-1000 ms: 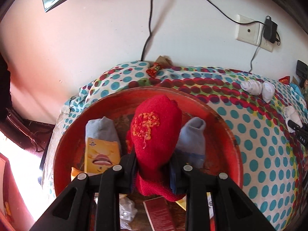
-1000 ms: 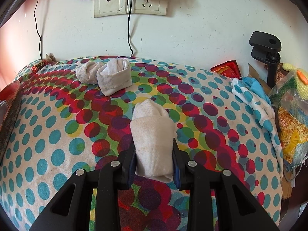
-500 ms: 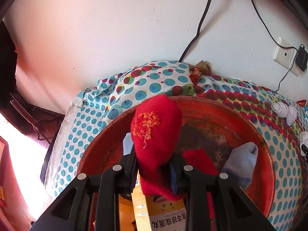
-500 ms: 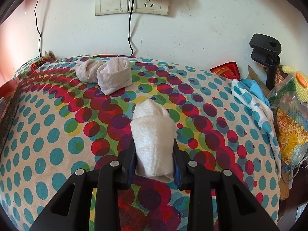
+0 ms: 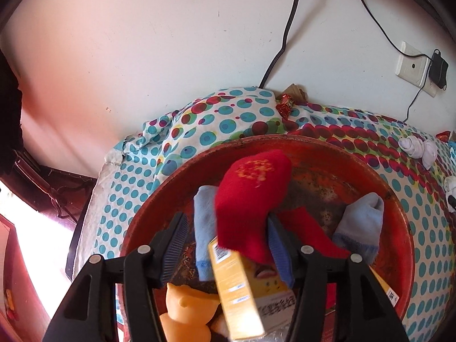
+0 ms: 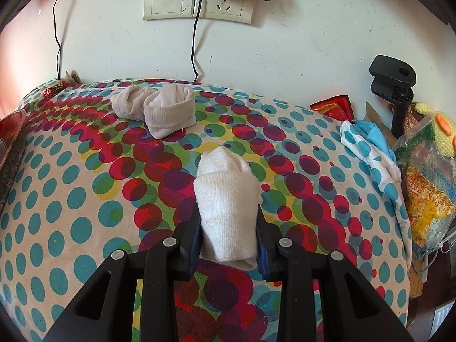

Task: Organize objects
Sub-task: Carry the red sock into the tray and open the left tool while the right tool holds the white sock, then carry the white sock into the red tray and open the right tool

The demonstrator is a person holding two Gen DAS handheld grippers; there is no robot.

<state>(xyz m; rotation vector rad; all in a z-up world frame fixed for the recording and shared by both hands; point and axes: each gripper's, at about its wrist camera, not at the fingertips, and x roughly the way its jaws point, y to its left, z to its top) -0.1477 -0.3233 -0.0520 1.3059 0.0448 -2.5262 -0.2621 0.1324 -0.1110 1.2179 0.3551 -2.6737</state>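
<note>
Left claw [image 5: 225,245] just sprung open, red sock [image 5: 250,196] loose, right claw [image 6: 228,242] clamping white sock [image 6: 228,208]

My left gripper [image 5: 228,245] has just been opening, and its jaws now stand wide over the red basin [image 5: 399,228]. The red sock [image 5: 250,199] sits blurred between them, against the right pad and clear of the left. At 6 o'clock lies a yellow box [image 5: 239,293], with an orange toy [image 5: 185,313] at 7. Light blue socks lie at 9 [image 5: 203,228] and at 3 [image 5: 362,225].
</note>
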